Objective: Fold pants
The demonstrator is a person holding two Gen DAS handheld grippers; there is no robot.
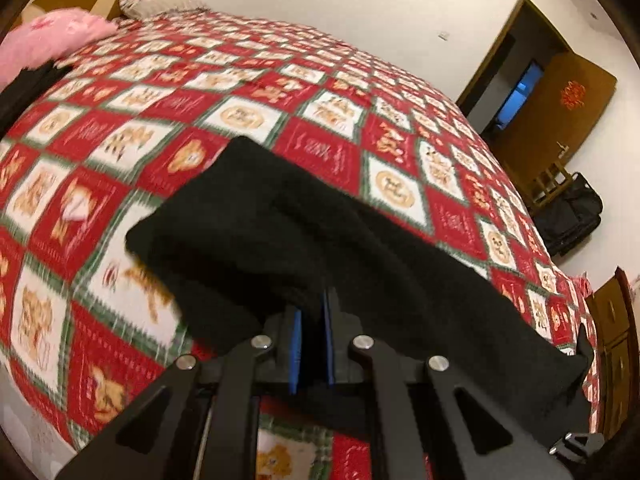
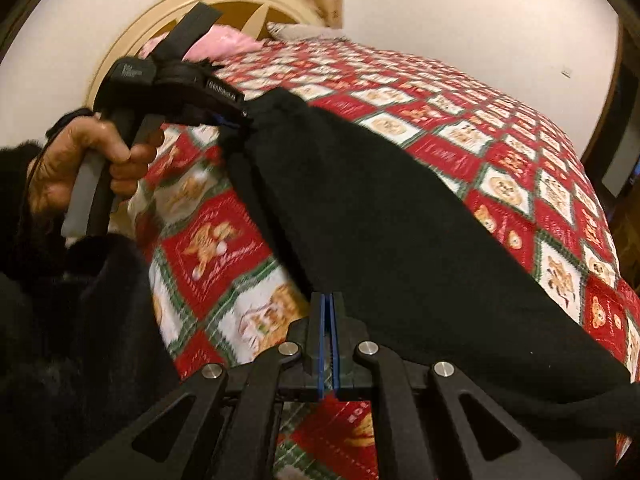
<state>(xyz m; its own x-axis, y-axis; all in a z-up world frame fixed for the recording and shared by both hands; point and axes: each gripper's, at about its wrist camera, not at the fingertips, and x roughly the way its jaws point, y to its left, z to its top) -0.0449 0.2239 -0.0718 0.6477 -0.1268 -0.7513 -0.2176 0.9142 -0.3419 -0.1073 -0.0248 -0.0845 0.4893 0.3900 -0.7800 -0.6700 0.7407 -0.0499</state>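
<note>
A: Over the bed (image 1: 240, 92), what is listed first?

B: Item one: pants (image 1: 320, 240), black, lifted above a red, white and green patchwork quilt (image 2: 500, 128) and strung between the two tools. The cloth sags in a band from upper left to lower right in the right wrist view.

A: Left tool (image 1: 312, 320): condition?

B: Blue-padded fingers (image 1: 295, 344) drawn close, a narrow gap left, black fabric filling it. Clamped on the pants. The right wrist view shows it from the side: a person's hand (image 2: 80, 160) wraps the handle, and one end of the garment bunches at the tip.

A: Right tool (image 2: 329, 320)?

B: Fingers together, blue pads all but meeting. The pants' edge passes over its right linkage. Whether any cloth sits between the pads I cannot tell; the slit shows only a thin pale line.

A: Remaining stock?

B: One pink pillow (image 1: 48, 44) at the head of the bed; one cream arched headboard (image 2: 160, 12); a dark bag (image 1: 568, 216) on the floor by an open brown door (image 1: 560, 108). A dark sleeve (image 2: 60, 320) fills the lower left of the right wrist view. Both pictures are blurred.
</note>
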